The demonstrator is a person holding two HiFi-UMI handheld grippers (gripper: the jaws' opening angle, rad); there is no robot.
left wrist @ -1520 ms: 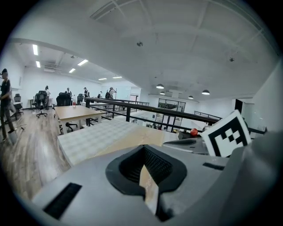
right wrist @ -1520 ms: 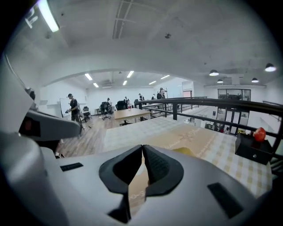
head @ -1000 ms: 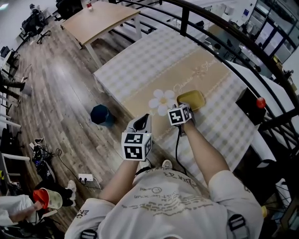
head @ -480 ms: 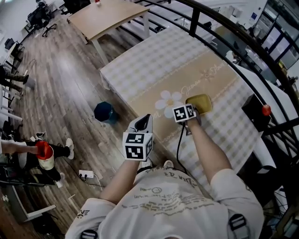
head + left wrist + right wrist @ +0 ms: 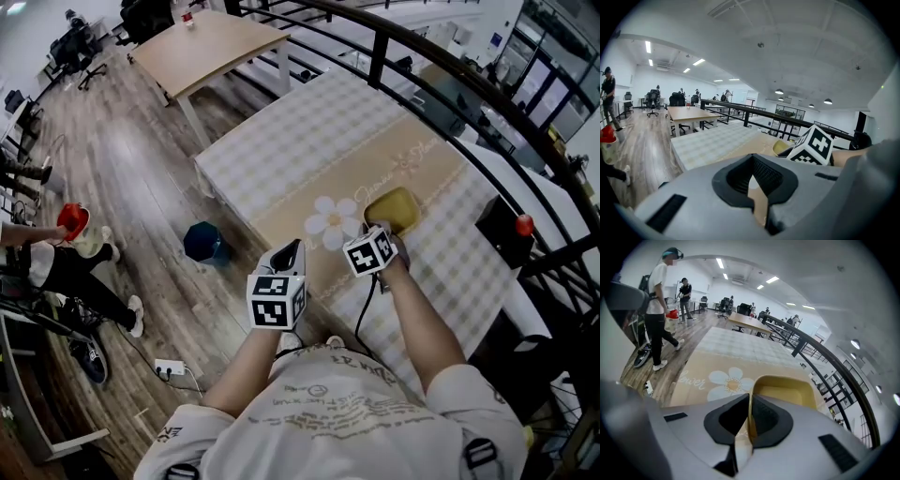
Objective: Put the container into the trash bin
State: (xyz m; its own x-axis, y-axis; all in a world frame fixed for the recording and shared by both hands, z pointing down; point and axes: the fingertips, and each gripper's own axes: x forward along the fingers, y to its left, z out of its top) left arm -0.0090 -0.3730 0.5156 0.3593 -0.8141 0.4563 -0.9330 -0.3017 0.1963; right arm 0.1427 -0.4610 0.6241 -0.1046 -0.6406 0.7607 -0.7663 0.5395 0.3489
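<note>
The head view looks steeply down on the tabletop (image 5: pixel 309 150). The gripper views look across it along their jaws, the right nearer; all share the container (image 5: pixel 392 208).

Ceiling lights (image 5: pixel 648 47) shine evenly; edges bend, corners go black

There are two tools, the left tool (image 5: pixel 289 251) and the right tool (image 5: pixel 384 229), one yellow container (image 5: pixel 396 206) and one dark blue trash bin (image 5: pixel 203 242). Two tables show: one checked worktop (image 5: pixel 300 141) printed with a single daisy (image 5: pixel 330 223), and one bare wooden table (image 5: pixel 202 47). One black box (image 5: pixel 502 234) carries one red knob (image 5: pixel 524 225), and one white power strip (image 5: pixel 171 366) lies on the floor (image 5: pixel 122 159).
</note>
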